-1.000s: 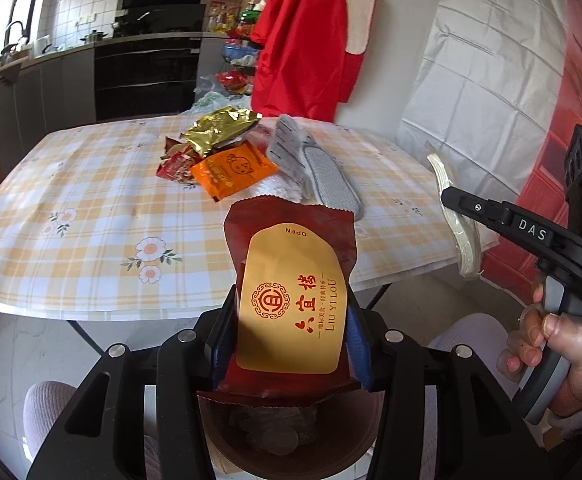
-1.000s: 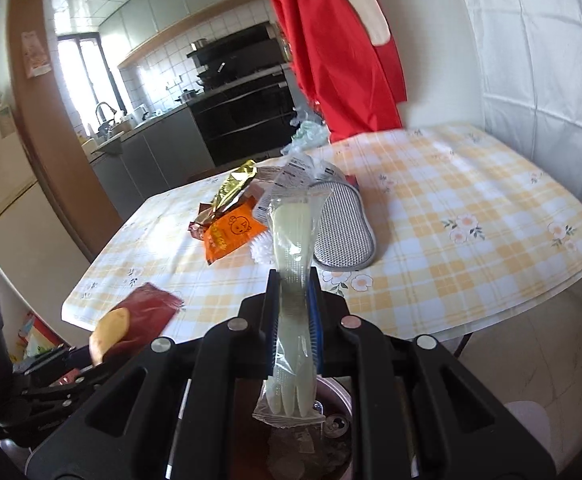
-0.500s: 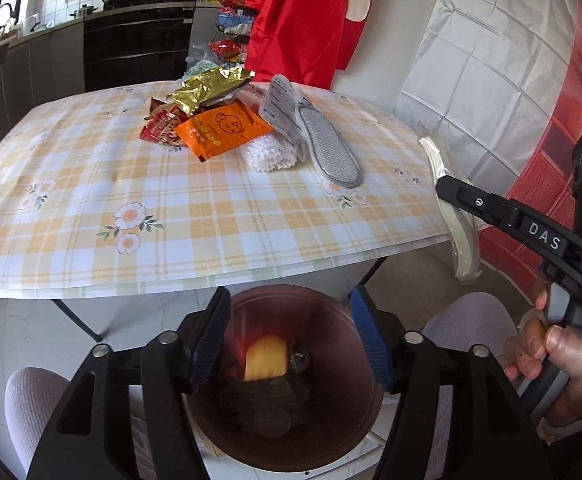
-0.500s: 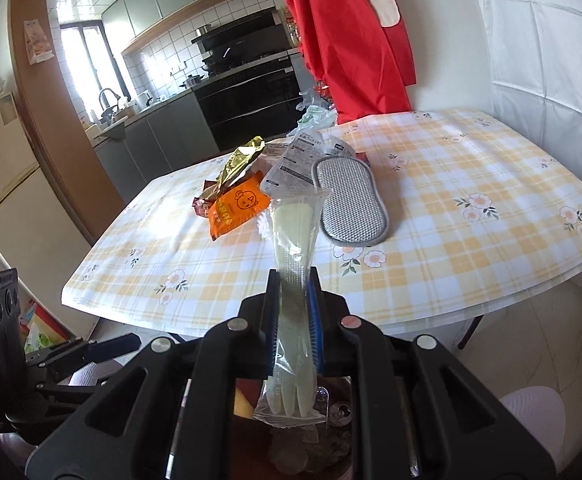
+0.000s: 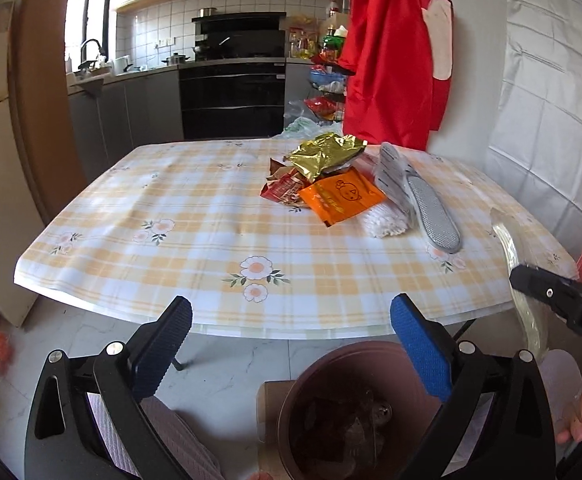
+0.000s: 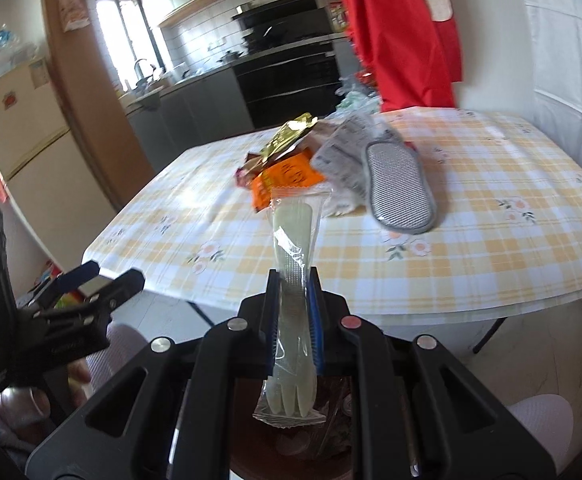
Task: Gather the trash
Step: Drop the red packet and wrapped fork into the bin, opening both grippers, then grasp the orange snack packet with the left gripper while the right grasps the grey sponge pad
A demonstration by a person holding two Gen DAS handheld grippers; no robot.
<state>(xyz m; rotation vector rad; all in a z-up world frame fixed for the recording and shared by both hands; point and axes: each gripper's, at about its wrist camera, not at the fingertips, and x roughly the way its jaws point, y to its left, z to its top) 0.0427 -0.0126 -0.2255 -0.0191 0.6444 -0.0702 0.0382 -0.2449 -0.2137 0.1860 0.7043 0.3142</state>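
Note:
My left gripper (image 5: 291,312) hangs over the brown bin (image 5: 311,372) on the floor, its jaws opening wide with nothing between them. Dark wrappers lie inside the bin. My right gripper (image 6: 294,280) is shut on a wrapped plastic fork (image 6: 293,236), held upright above the bin (image 6: 331,436). On the checked table (image 5: 211,240) lies a trash pile: a gold wrapper (image 5: 325,152), an orange packet (image 5: 341,198), a red wrapper (image 5: 281,190) and white tissue (image 5: 383,222). The right wrist view shows the left gripper (image 6: 111,276) at lower left.
A grey slipper sole (image 5: 431,216) and a printed bag (image 5: 387,172) lie beside the pile. A red garment (image 5: 387,60) hangs behind the table. The person's knees (image 5: 163,440) flank the bin. Kitchen counters and a black oven (image 5: 231,96) stand at the back.
The red-and-gold packet has left my left gripper and dropped into the bin. The left jaws have spread wide and that view has tipped up. The right gripper keeps its hold on the fork.

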